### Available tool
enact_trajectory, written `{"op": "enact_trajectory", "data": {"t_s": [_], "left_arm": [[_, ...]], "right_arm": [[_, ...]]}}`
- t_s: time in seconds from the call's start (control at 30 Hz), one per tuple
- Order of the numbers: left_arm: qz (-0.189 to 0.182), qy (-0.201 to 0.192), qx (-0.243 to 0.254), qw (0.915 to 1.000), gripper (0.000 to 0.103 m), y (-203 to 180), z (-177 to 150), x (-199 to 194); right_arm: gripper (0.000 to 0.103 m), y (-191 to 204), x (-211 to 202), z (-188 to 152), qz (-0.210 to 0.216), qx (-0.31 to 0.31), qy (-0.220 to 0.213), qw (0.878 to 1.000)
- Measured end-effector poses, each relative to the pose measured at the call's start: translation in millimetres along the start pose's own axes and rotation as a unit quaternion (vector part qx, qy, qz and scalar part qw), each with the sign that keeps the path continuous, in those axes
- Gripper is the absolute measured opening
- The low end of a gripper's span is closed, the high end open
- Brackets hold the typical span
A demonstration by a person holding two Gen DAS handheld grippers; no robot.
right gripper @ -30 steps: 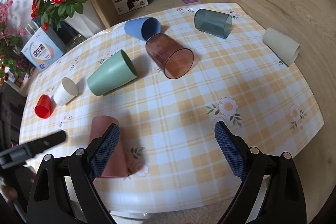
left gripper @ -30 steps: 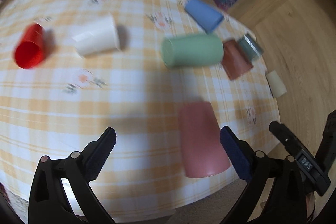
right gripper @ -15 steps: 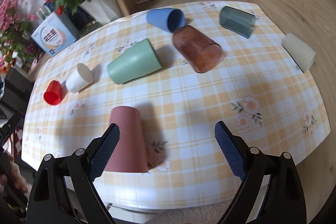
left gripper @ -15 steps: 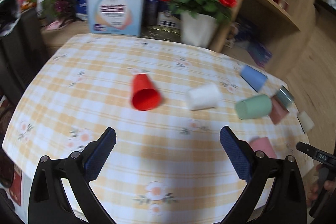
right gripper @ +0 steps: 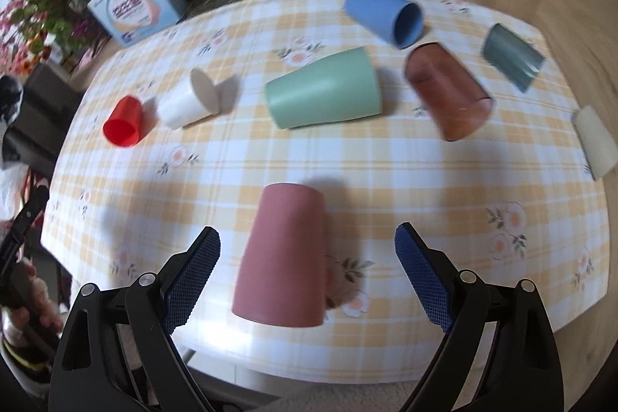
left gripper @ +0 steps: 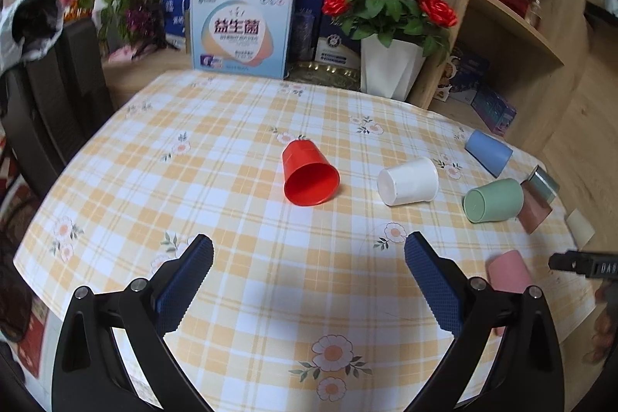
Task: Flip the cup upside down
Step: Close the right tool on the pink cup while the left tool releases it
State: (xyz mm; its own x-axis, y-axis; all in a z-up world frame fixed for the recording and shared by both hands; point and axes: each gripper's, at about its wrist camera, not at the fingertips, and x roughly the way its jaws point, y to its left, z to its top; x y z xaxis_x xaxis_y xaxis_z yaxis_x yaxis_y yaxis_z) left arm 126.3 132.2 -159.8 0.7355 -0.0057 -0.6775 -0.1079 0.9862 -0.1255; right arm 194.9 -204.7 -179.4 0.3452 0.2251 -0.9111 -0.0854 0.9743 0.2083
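Currently the pink cup (right gripper: 284, 259) lies on its side near the table (right gripper: 386, 161) front edge, base away from the camera, rim toward it, between the spread fingers of the right gripper (right gripper: 307, 250), which holds nothing. Left gripper (left gripper: 309, 259) is also wide and empty, facing the red cup (left gripper: 309, 172). Step: approach. Contact is probably not yet made; the view is blurred. Next: close on the cup wall, lift, rotate rim down.

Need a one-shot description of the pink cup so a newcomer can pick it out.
Start at the checked table. Go to its near edge, right in front of the open right gripper. The pink cup there stands upside down, base on top, alone, while the red, white, green, blue and brown cups farther back all lie on their sides.
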Motion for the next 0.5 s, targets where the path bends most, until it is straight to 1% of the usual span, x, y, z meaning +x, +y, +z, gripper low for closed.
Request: {"op": "enact_trajectory", "data": {"t_s": [0.07,0.17,0.37,0.5], "left_arm": [[-0.003,-0.005,0.015,0.9999,0.097,-6.3,-2.9,-0.9],[-0.011,-0.002,0.024,0.9997,0.097,-10.7,-5.9,0.8],[-0.024,0.008,0.028,0.9993,0.097,-16.2,-10.4,4.7],[-0.027,0.014,0.026,0.9992,0.097,-17.1,-12.2,7.0]], "right_arm": [[0.089,3.6,9.0,4.4,0.013,-0.001,0.016,1.0],[0.088,3.3,25.4,12.4,0.02,0.005,0.044,0.999],[0.088,0.6,57.4,23.0,0.017,0.021,0.093,0.995],[0.088,-0.4,68.2,25.0,0.015,0.027,0.112,0.993]]}}
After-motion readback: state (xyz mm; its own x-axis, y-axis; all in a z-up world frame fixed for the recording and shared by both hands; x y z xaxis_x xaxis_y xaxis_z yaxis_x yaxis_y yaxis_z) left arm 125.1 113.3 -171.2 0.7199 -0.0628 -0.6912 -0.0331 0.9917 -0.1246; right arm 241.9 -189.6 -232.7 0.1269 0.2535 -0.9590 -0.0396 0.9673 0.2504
